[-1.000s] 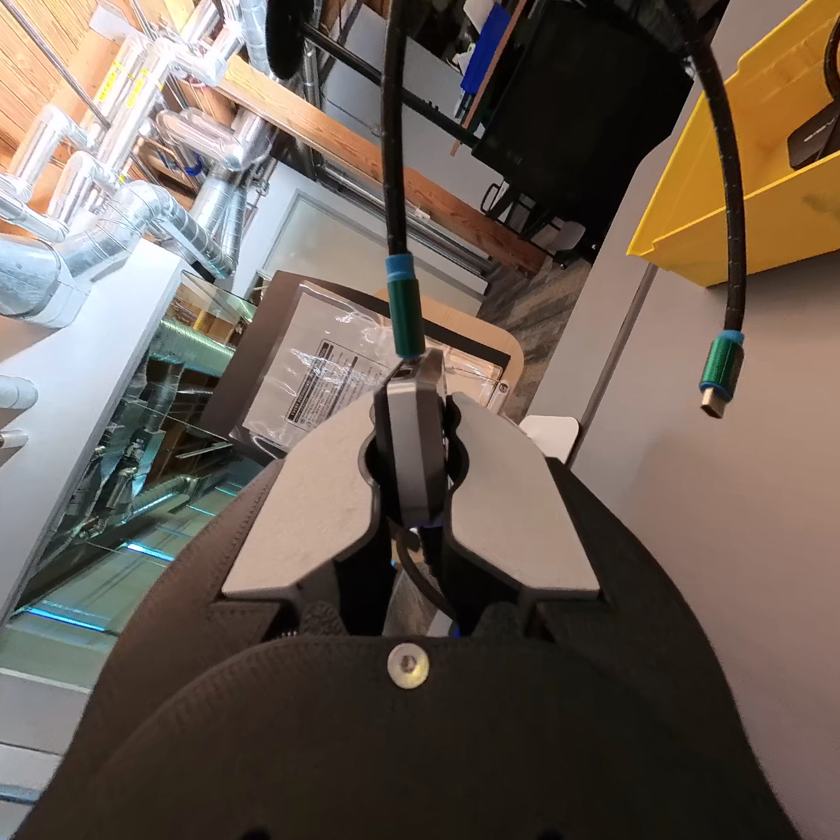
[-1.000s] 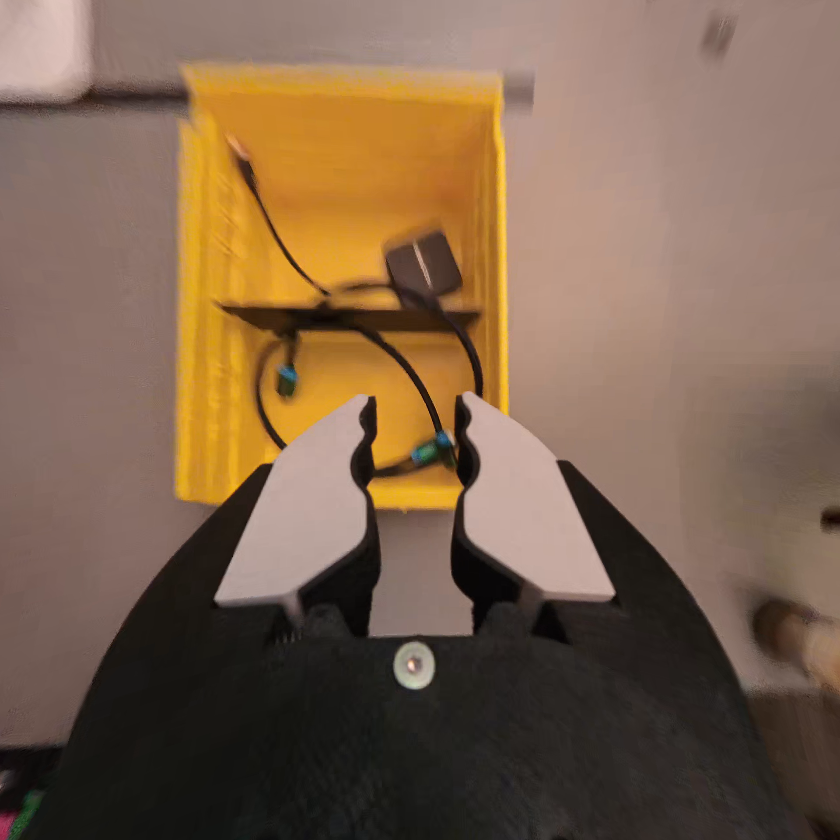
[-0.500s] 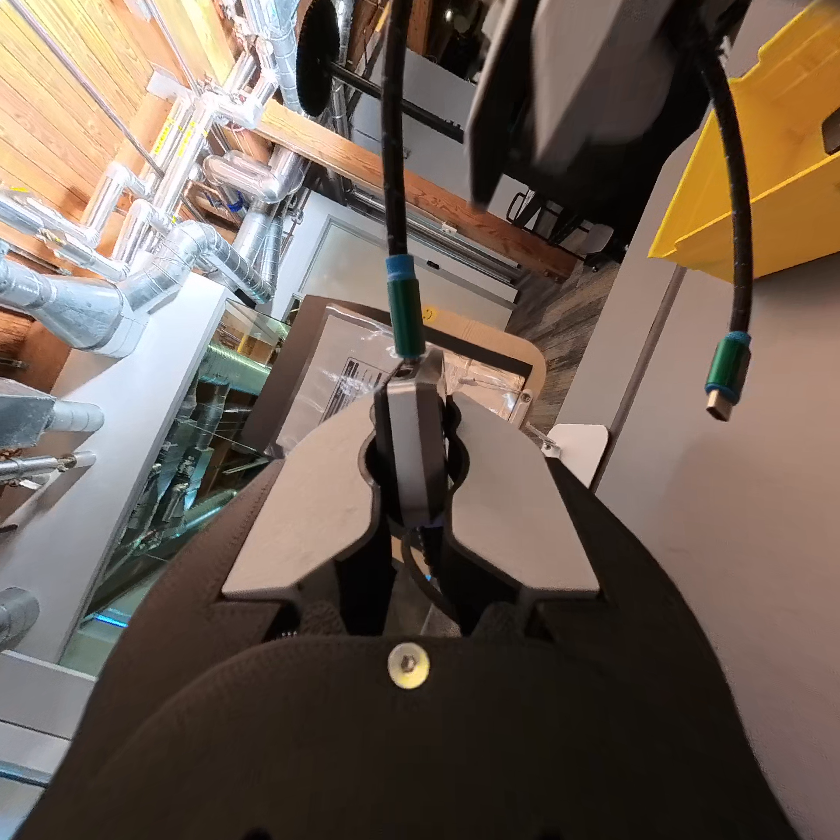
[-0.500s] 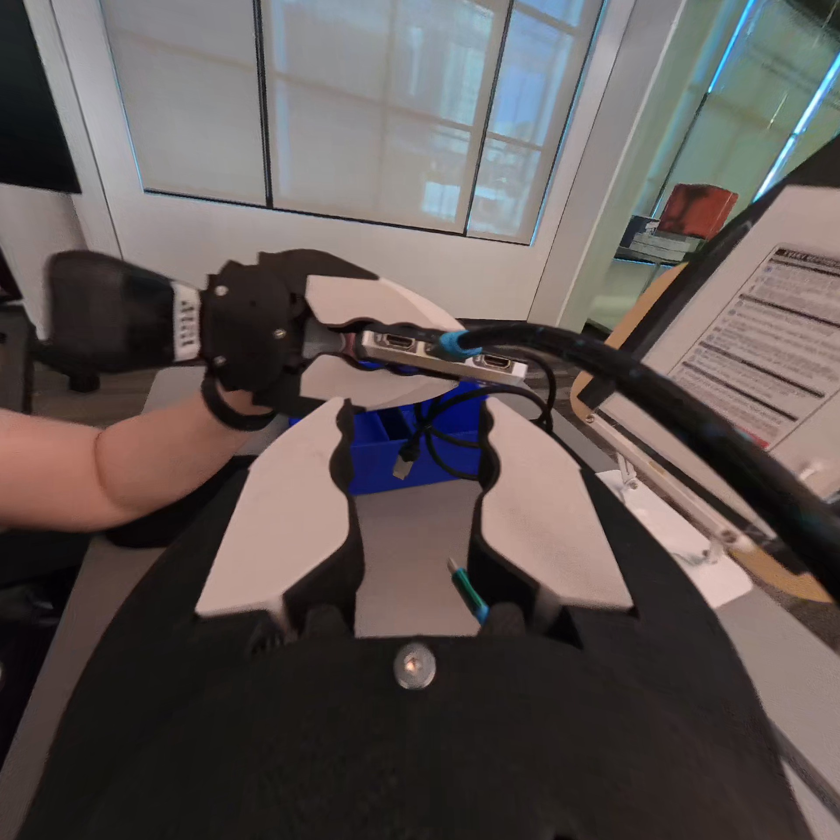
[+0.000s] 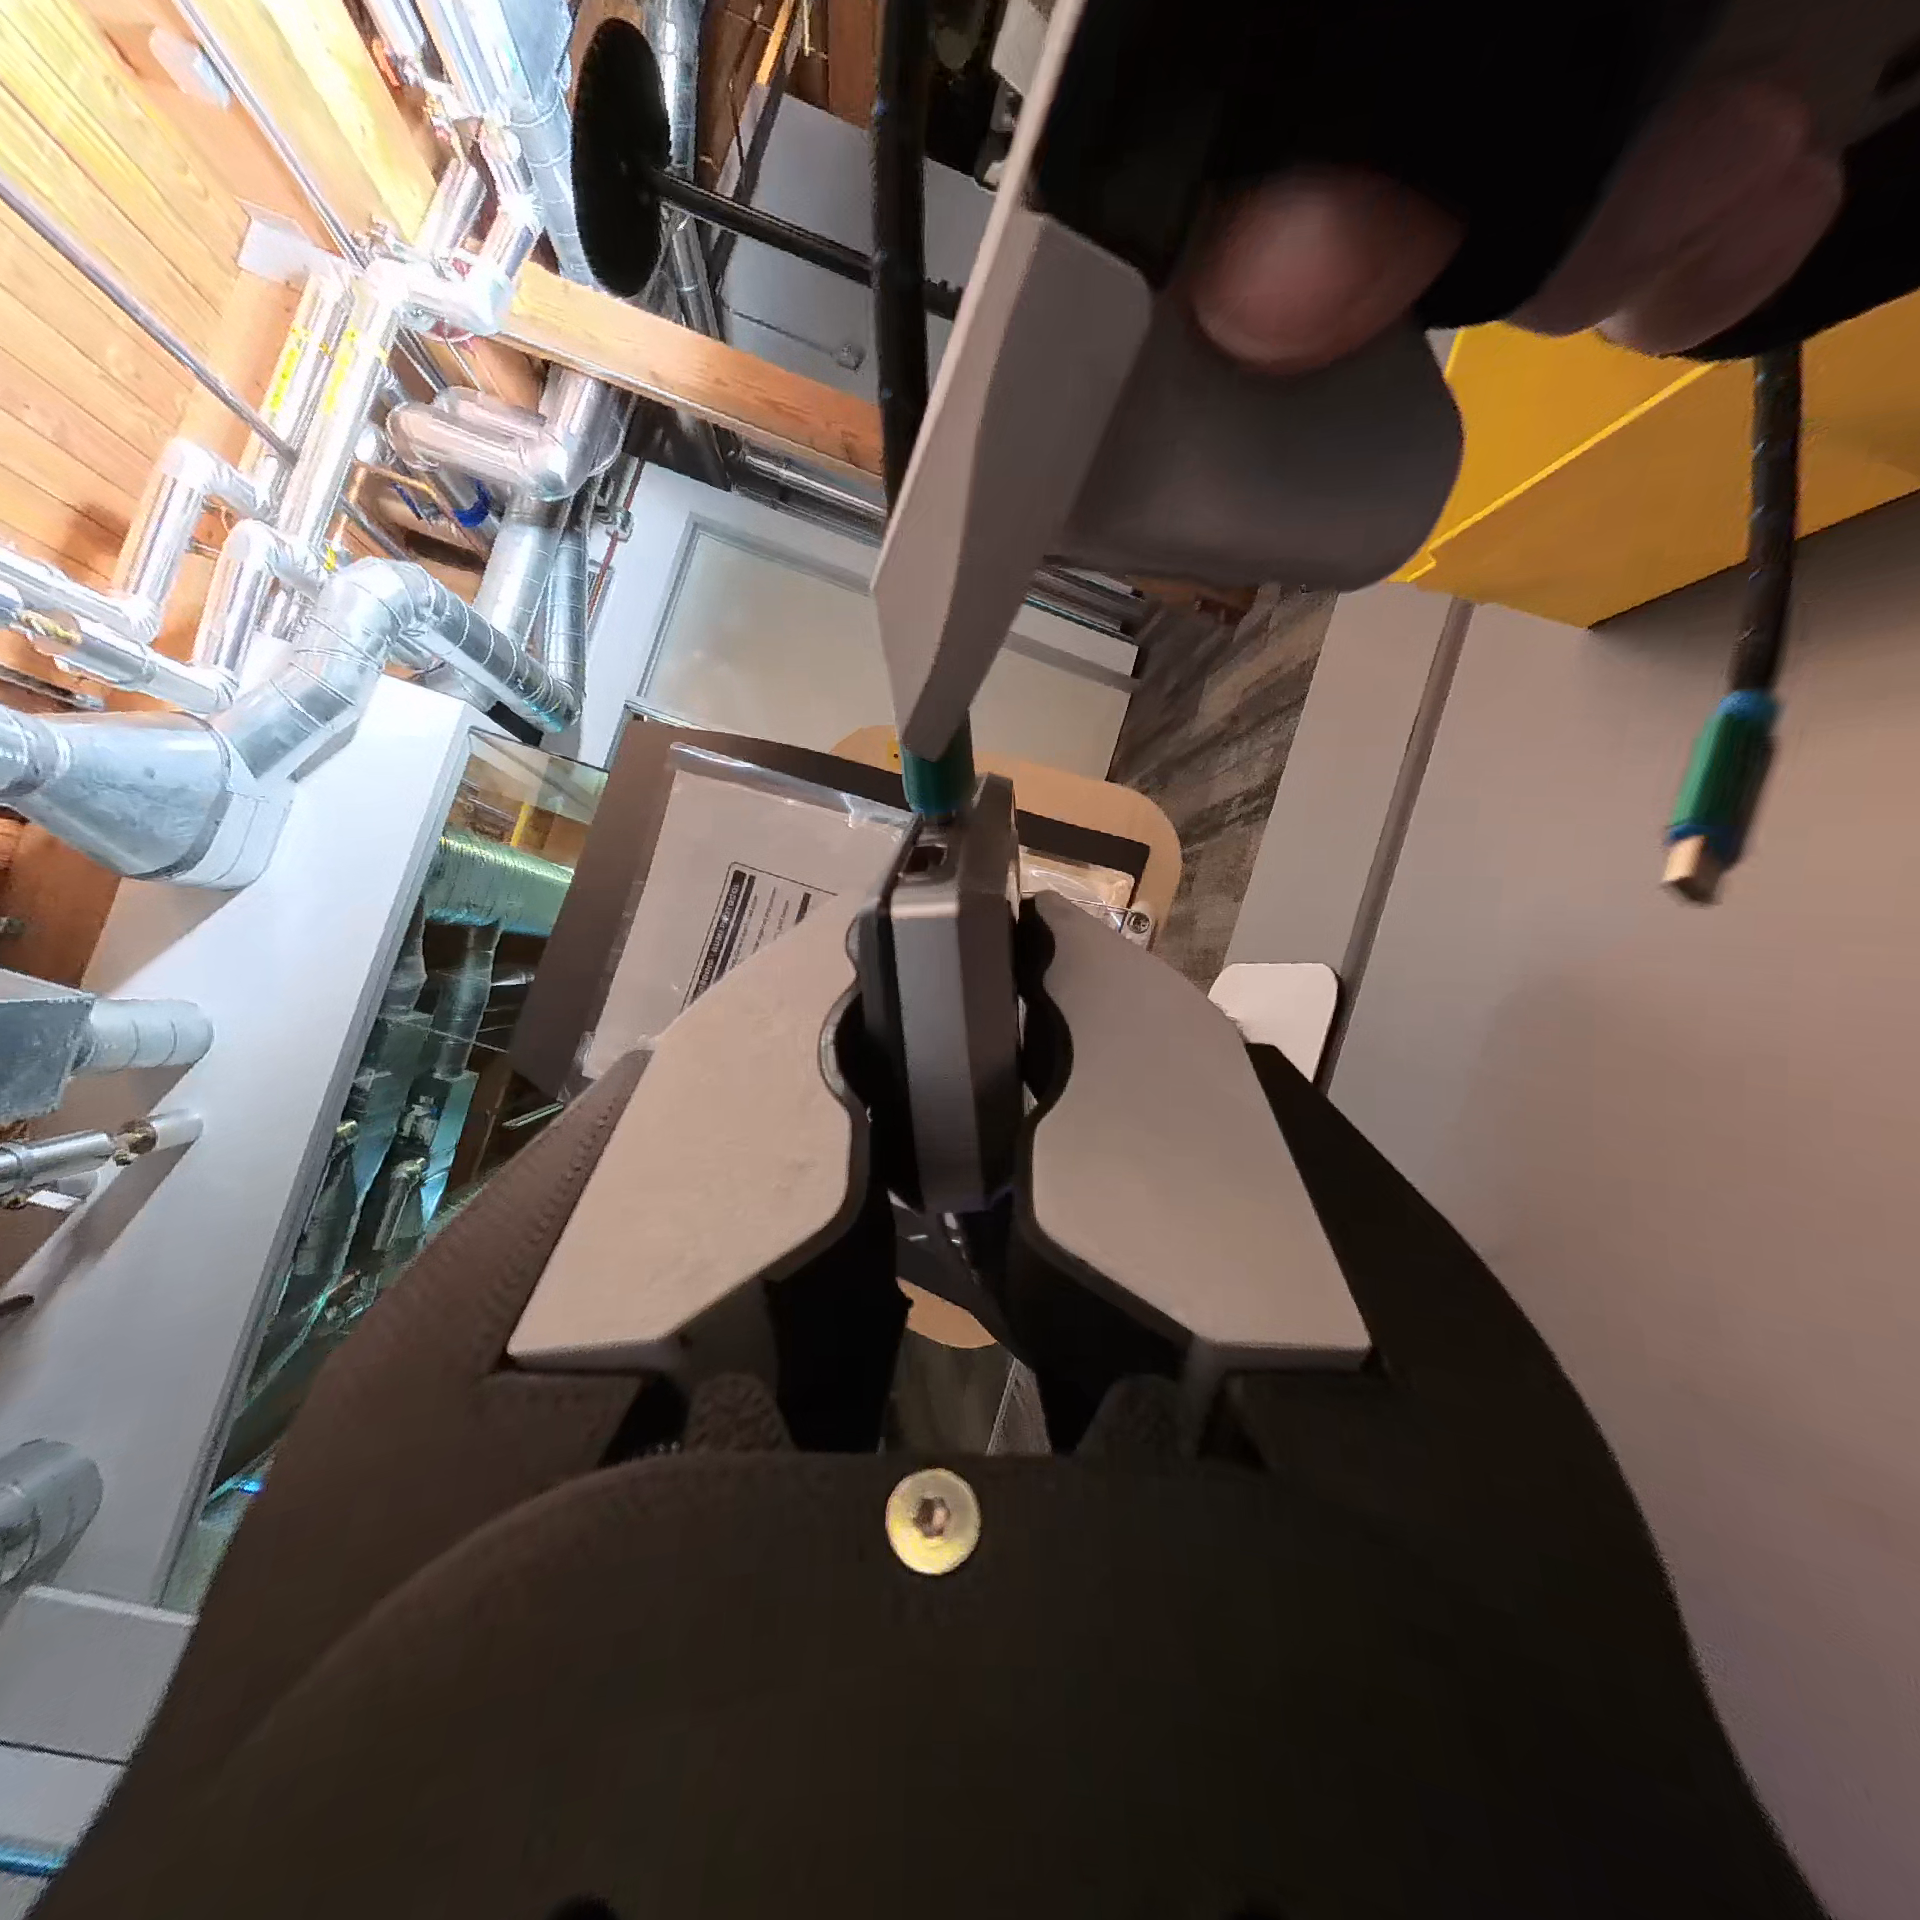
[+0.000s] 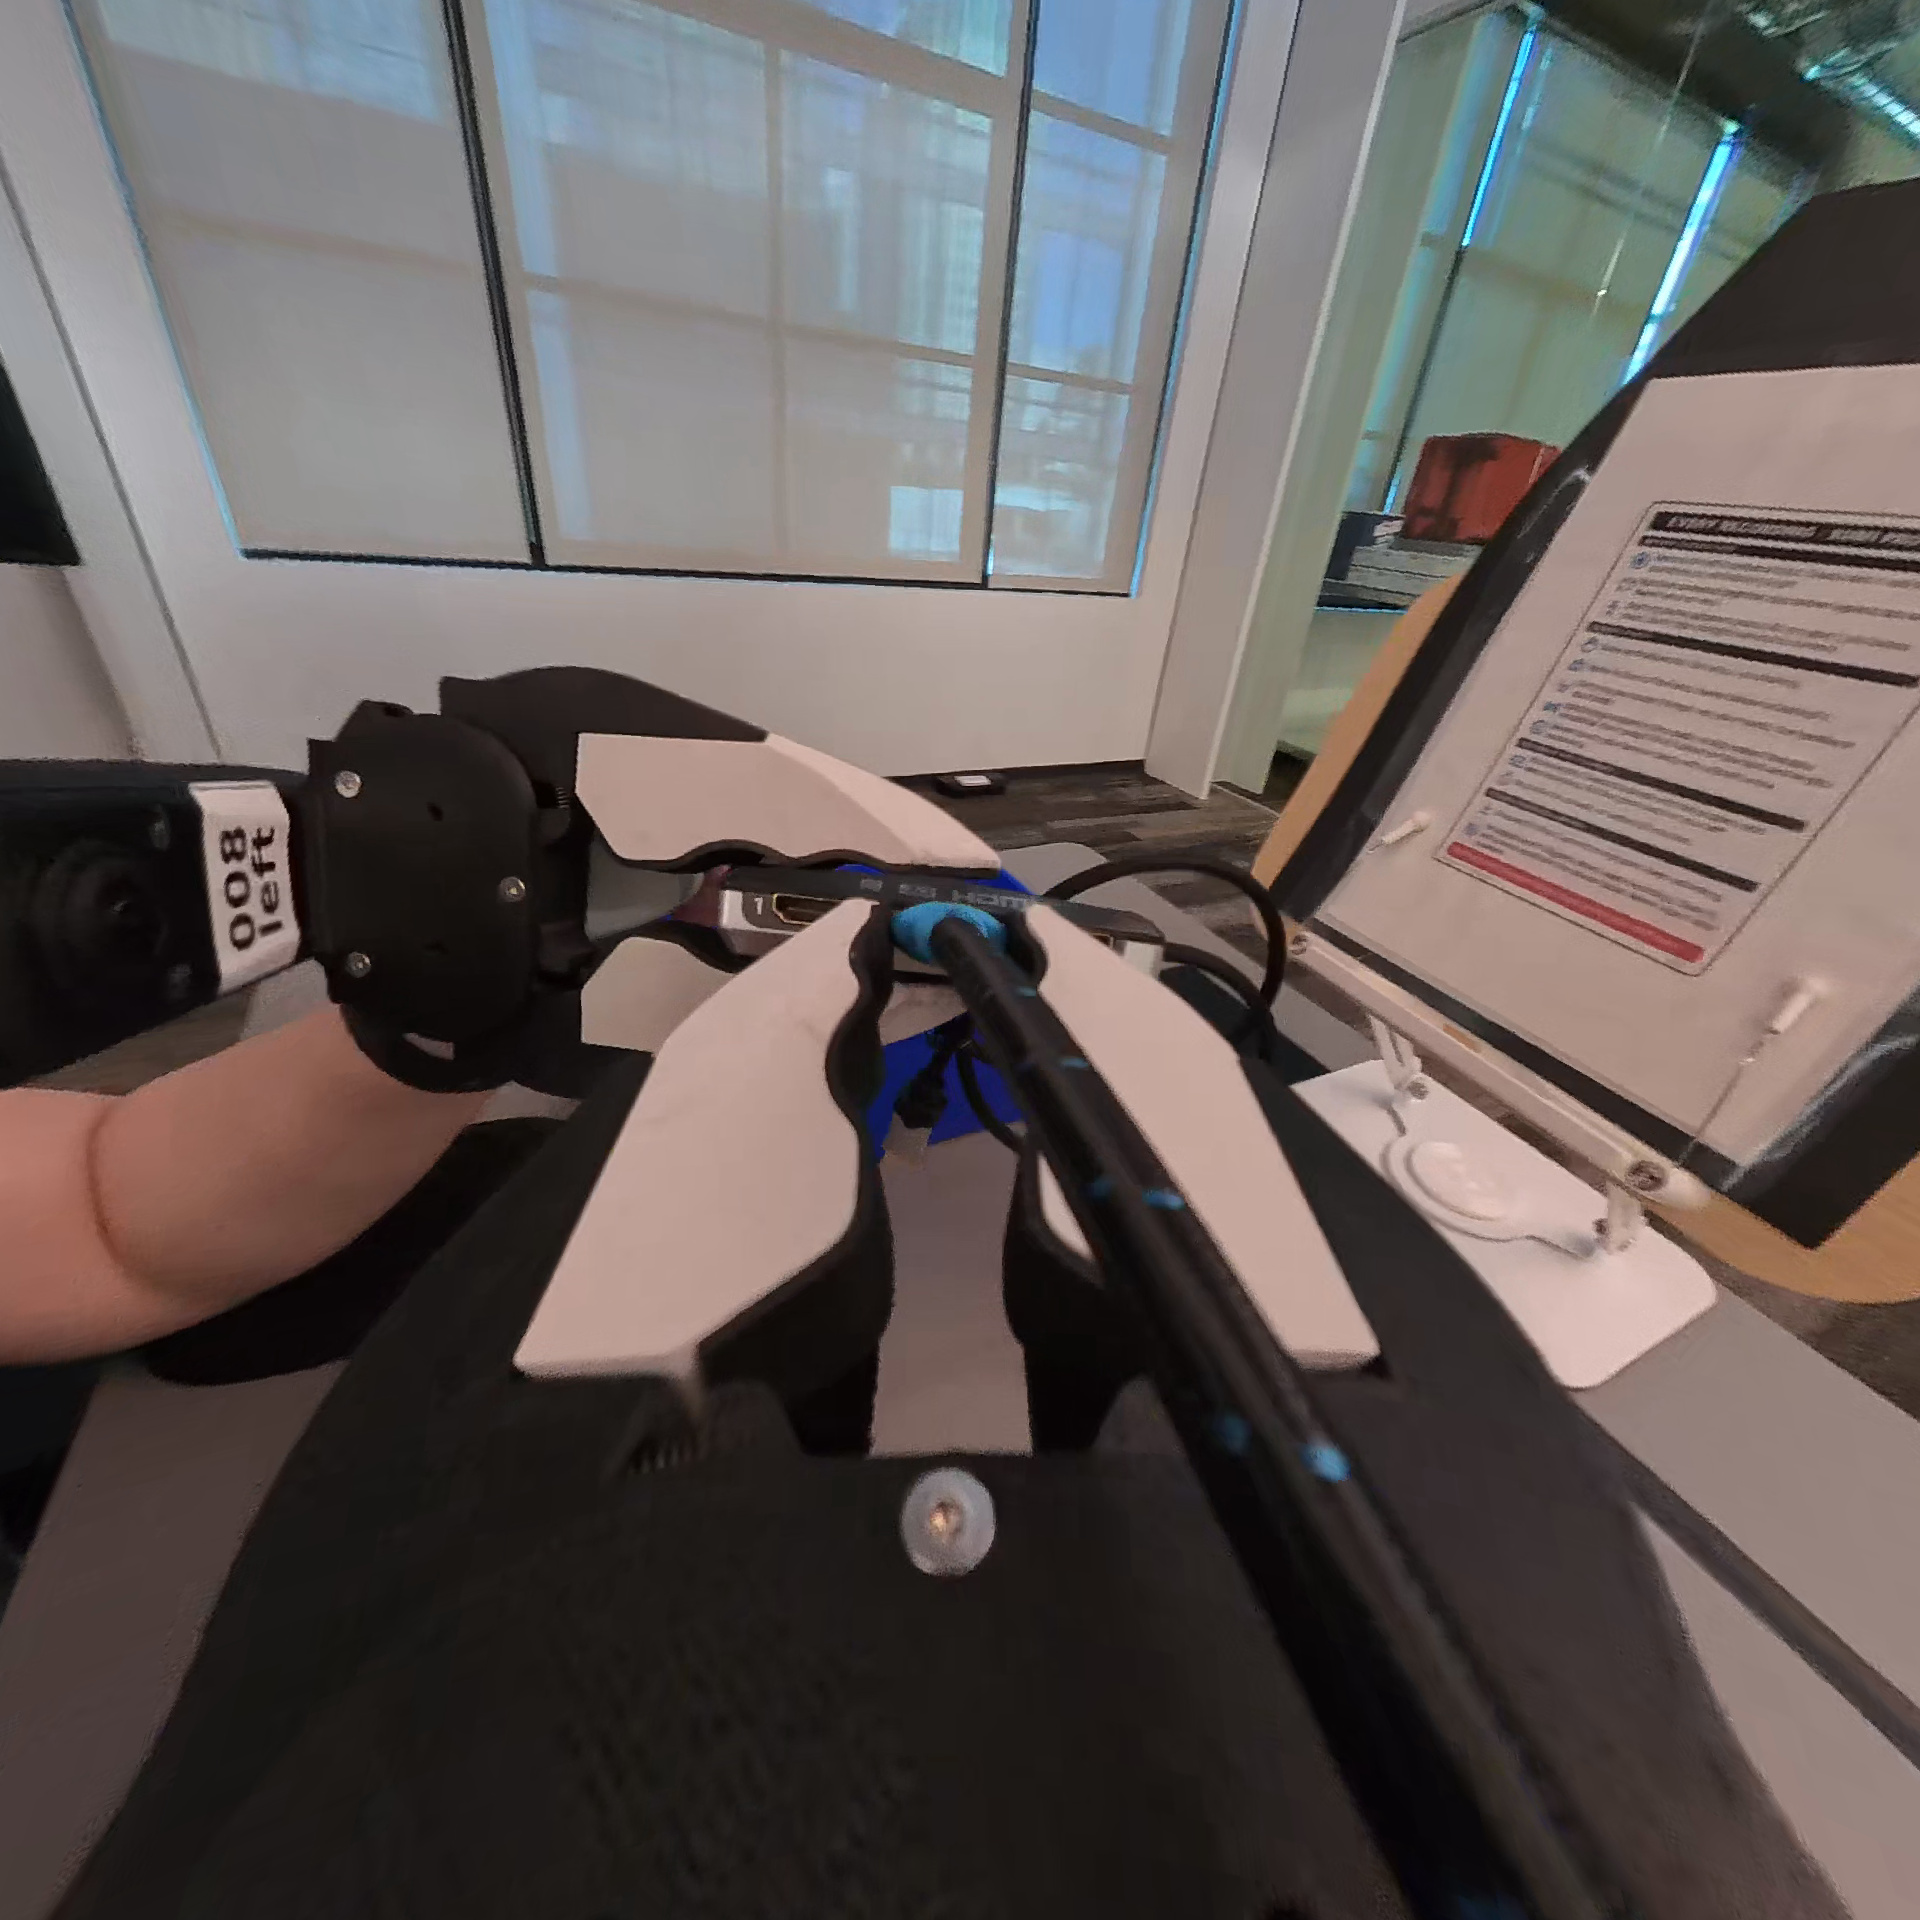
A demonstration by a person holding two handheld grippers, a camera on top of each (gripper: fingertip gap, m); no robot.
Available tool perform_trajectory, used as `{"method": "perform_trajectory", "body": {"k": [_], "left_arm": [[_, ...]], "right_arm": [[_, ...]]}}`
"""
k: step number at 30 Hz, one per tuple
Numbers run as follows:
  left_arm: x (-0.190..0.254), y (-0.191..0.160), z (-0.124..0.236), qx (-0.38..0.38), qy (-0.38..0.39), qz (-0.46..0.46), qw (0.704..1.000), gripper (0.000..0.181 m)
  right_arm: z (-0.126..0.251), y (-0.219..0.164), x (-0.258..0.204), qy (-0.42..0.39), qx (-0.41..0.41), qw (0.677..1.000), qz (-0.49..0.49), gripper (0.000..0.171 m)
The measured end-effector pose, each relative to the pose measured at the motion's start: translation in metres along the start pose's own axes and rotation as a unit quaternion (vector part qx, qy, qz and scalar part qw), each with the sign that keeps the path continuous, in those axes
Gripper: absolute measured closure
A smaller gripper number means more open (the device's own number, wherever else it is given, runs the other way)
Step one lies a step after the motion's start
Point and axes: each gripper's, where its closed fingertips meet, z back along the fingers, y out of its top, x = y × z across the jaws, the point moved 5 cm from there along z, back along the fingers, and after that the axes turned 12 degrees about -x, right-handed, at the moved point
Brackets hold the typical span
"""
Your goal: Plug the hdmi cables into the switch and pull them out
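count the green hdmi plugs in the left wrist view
2: one plugged into the switch held by the left gripper, at; one dangling free at right. Others may be hidden.

Grippers: two, the left gripper (image 5: 951,997) and the right gripper (image 6: 940,940). HDMI cables: two, one plugged cable (image 6: 1101,1132) seated in the switch and one loose cable (image 5: 1725,774) hanging free; switch (image 5: 951,1039): one. Bins: one yellow bin (image 5: 1662,478) and one blue bin (image 6: 899,1091); standing sign board (image 6: 1662,748): one.
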Motion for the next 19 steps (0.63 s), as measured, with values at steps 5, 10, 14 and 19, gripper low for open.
{"method": "perform_trajectory", "body": {"k": [5,10,14,19], "left_arm": [[-0.003,0.002,0.004,0.009,-0.007,0.006,1.000,0.159],[0.001,-0.002,-0.005,-0.020,-0.014,0.011,1.000,0.159],[0.002,-0.004,-0.006,-0.011,-0.013,0.009,1.000,0.160],[0.001,-0.001,-0.003,-0.021,-0.012,0.003,1.000,0.158]], "right_arm": [[0.002,0.001,0.003,0.061,0.014,0.997,-0.052,0.150],[-0.002,-0.005,0.009,0.031,-0.002,0.998,-0.050,0.150],[-0.002,-0.004,0.008,0.025,-0.010,0.998,-0.052,0.149],[-0.002,-0.007,0.012,0.075,0.003,0.992,-0.097,0.150]]}}
